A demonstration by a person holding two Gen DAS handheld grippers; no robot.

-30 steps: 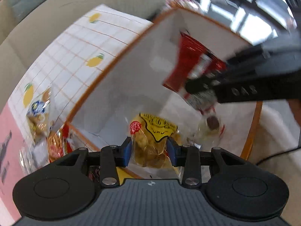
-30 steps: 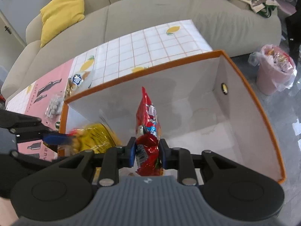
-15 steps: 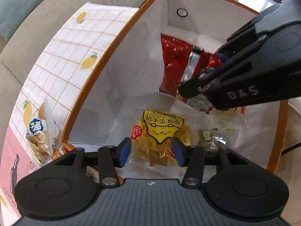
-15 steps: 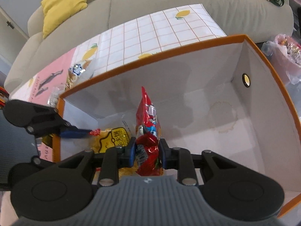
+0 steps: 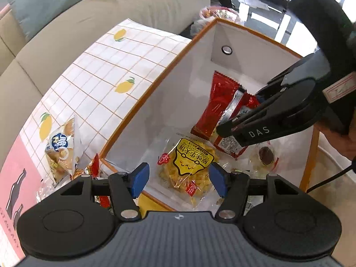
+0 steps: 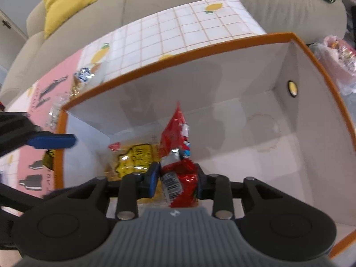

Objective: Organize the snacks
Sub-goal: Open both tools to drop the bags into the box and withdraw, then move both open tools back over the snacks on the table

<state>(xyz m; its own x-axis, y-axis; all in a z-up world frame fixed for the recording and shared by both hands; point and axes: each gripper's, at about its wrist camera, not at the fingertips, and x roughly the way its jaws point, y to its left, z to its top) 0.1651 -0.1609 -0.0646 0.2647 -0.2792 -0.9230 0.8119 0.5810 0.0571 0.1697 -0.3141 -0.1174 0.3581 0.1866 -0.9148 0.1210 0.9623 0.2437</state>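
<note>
An orange-rimmed box (image 5: 142, 102) with white walls stands on the table. On its floor lies a yellow snack bag (image 5: 189, 162). My left gripper (image 5: 178, 178) hovers above that bag with its jaws opening wide and nothing pressed between the blue pads. A red foil packet (image 6: 178, 171) stands upright low inside the box (image 6: 155, 66), between the jaws of my right gripper (image 6: 176, 183). Those jaws are opening, and a small gap shows beside the left pad. In the left wrist view the right gripper's black fingers (image 5: 244, 129) reach in beside the red packet (image 5: 218, 102).
A clear-wrapped snack with a brown piece (image 5: 264, 155) lies in the box. Left of the box, a blue-labelled pack (image 5: 60, 146) and a red-orange pack (image 5: 93, 169) lie on the lemon-print cloth (image 5: 100, 73). A sofa (image 5: 111, 11) stands behind; a pink bin (image 6: 340, 62) sits at right.
My left jaws spread and let go of the yellow bag, which now lies on the box floor. My right jaws widened around the red packet after lowering it into the box.
</note>
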